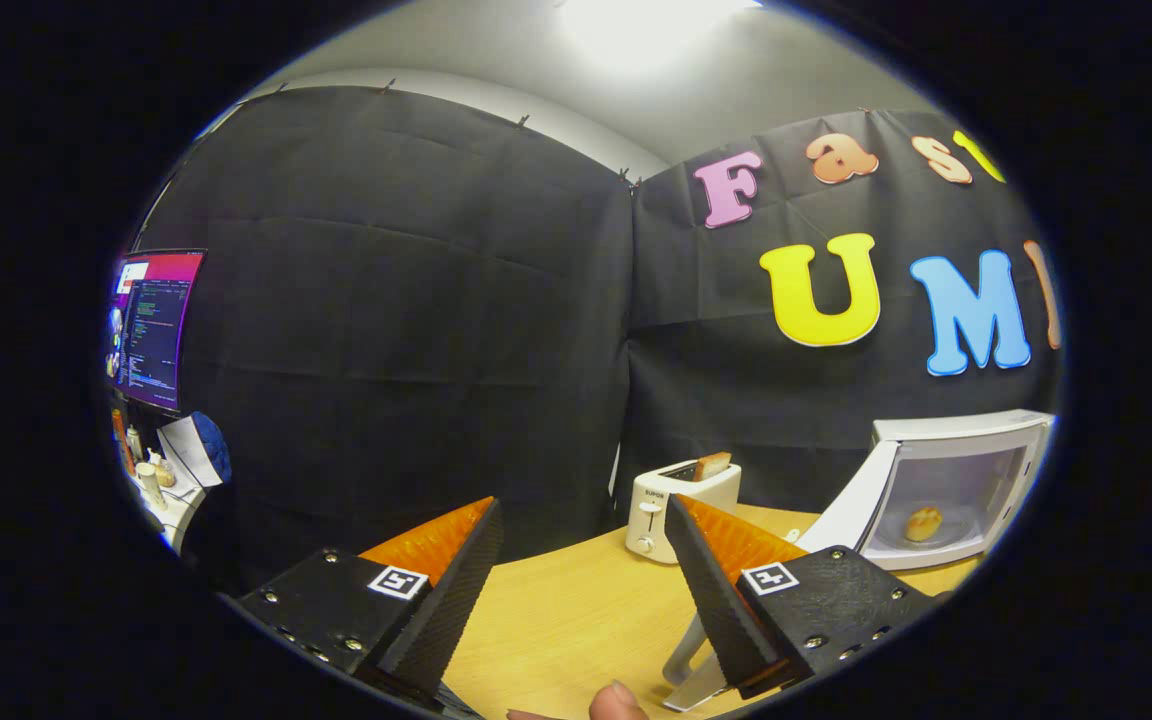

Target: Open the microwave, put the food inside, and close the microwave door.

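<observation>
While the door hangs open: food (923, 523) sits inside the microwave (966, 490), beyond the fingers.
Gripper (584, 545): spread wide, holding nothing, above the table (566, 610).
Door (848, 510): likely stiff and light; push its free edge (hinge side unclear).

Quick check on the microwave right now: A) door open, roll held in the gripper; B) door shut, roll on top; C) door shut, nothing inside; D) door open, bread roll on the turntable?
D: the microwave door hangs open and the bread roll lies inside, while the gripper is open and empty.
</observation>
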{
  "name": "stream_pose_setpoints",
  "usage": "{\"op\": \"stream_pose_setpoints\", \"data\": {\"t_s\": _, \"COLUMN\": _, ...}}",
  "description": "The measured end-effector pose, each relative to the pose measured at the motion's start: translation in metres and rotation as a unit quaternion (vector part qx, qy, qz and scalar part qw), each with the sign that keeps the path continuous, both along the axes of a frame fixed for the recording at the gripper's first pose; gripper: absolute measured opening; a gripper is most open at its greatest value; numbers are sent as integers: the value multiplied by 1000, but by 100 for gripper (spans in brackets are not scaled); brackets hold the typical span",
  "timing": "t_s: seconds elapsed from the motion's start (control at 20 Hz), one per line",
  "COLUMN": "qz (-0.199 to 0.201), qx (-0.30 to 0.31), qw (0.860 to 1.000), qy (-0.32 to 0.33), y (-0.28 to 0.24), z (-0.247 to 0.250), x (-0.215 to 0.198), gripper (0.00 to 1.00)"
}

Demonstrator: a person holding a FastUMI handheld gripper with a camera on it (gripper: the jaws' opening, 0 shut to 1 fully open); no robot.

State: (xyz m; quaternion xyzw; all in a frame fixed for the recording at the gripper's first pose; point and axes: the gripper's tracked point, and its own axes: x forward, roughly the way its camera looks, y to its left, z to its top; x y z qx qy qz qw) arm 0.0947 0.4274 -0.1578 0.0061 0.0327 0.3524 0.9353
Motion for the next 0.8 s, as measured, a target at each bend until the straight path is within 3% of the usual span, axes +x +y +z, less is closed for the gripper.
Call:
{"op": "stream_pose_setpoints", "data": {"t_s": 0.1, "qz": -5, "qx": -16, "qw": 1000, "qy": 10, "y": 4, "z": -19, "x": -1, "gripper": 98}}
{"op": "stream_pose_setpoints", "data": {"t_s": 0.25, "qz": -16, "qx": -45, "qw": 998, "qy": 33, "y": -4, "z": -63, "x": 7, "gripper": 90}}
{"op": "stream_pose_setpoints", "data": {"t_s": 0.55, "qz": -60, "qx": -31, "qw": 996, "qy": 50, "y": -38, "z": -93, "x": 8, "gripper": 37}}
{"op": "stream_pose_setpoints", "data": {"t_s": 0.8, "qz": -84, "qx": -37, "qw": 995, "qy": 37, "y": -84, "z": -90, "x": -5, "gripper": 37}}
